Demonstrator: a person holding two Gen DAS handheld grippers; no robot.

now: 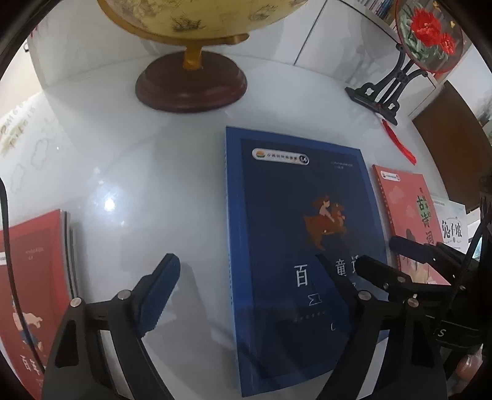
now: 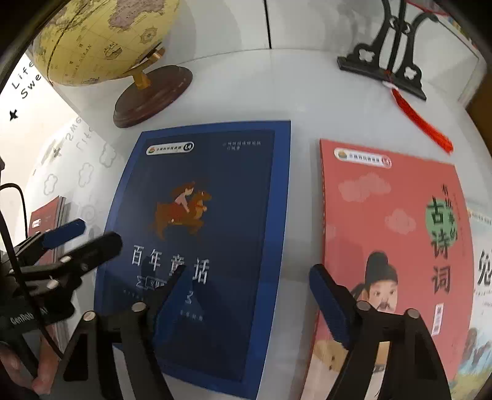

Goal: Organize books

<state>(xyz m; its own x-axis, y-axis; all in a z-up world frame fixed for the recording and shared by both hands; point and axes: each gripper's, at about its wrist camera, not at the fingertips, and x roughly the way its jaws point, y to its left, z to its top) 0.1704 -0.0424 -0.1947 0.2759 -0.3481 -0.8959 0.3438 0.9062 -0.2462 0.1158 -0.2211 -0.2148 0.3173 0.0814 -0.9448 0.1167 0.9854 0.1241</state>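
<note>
flatly, a dark blue book (image 1: 295, 246) lies face up at the centre of the left wrist view on a white table (image 1: 123, 172), and it also fills the middle of the right wrist view. the left gripper (image 1: 246, 277) hovers low in the frame with its jaws wide apart and empty — one blue pad over bare table, the other over the book's cover. the right gripper (image 2: 243, 283) likewise stands open, spanning the gap between the blue book and a red book (image 2: 393, 240) at the right of the frame. another red book (image 1: 33, 277) sits at the lower left edge. a globe (image 1: 196, 27) stands upper centre, a black stand (image 1: 381, 89) upper right.
</note>
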